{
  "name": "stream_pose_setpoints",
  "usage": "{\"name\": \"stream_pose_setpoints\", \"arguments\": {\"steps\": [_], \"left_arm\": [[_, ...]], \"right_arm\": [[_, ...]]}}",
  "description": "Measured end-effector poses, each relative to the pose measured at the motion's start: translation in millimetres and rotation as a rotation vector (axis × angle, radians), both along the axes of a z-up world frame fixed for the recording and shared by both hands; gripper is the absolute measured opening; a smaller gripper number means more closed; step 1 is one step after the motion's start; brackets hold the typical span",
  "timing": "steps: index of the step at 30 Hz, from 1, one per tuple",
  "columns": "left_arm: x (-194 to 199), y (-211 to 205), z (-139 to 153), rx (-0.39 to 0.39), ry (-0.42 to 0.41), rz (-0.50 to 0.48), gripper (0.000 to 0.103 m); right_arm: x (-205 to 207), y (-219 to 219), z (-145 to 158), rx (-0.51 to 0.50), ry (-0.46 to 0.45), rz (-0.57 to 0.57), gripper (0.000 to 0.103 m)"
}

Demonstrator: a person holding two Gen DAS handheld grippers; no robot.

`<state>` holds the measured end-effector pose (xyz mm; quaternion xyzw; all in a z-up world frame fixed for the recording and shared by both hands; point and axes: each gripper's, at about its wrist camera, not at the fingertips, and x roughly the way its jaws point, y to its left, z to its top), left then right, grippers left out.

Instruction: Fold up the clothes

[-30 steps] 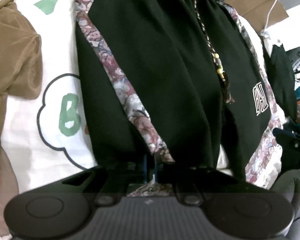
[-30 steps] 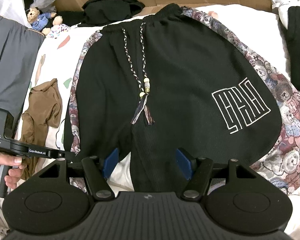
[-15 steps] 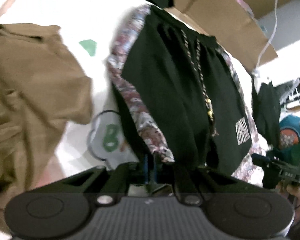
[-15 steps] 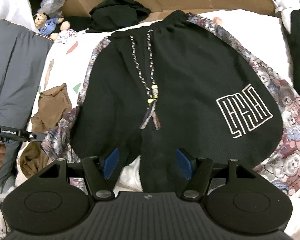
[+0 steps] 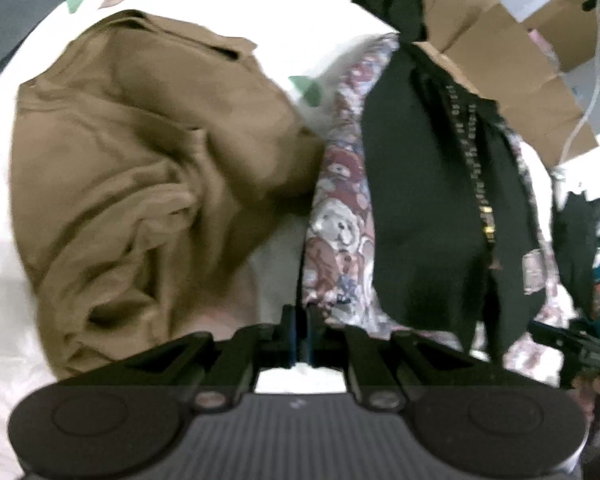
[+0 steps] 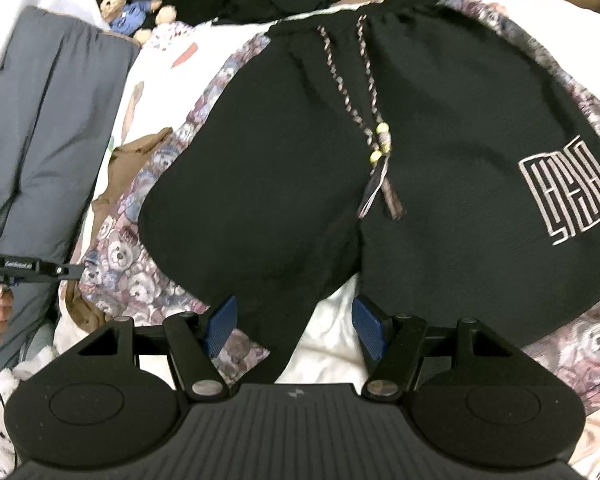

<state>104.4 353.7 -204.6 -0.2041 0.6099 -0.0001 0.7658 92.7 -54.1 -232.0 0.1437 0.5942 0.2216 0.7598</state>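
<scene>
The shorts (image 6: pixel 380 120) in front of me are black, with side panels printed in teddy bears of mauve, grey-blue and cream, and a white maze-like emblem (image 6: pixel 567 204) on one leg. Their braided drawstring (image 6: pixel 370 80) is black and pale, with yellow beads. Beside them lies a brown garment (image 5: pixel 140 184). The sheet (image 5: pixel 300 20) is white with green and red shapes. My right tongs (image 6: pixel 294 326) have blue pads on black.
</scene>
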Motion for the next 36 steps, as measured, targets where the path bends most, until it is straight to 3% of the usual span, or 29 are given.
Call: {"name": "stream_pose_setpoints", "arguments": {"steps": [11, 16, 19, 23, 29, 36], "left_arm": [[8, 20, -26, 0.123, 0.059, -0.046, 0.004], [7, 23, -35, 0.119, 0.064, -0.034, 0.005], [8, 26, -32, 0.088, 0.043, 0.005, 0.011], [11, 27, -30, 0.104, 0.025, 0.013, 0.04], [9, 32, -47, 0.073, 0.058, 0.065, 0.042], [2, 27, -71, 0.117, 0.109, 0.056, 0.045]], "right_arm": [[-5, 19, -28, 0.02, 0.111, 0.02, 0.072], [-6, 33, -44, 0.044, 0.163, 0.014, 0.074], [-9, 40, -54, 0.08, 0.201, 0.007, 0.074], [-12, 45, -59, 0.103, 0.217, -0.008, 0.074], [-11, 38, -65, 0.168, 0.246, -0.078, 0.074], [-13, 40, -75, 0.191, 0.26, -0.1, 0.073]]}}
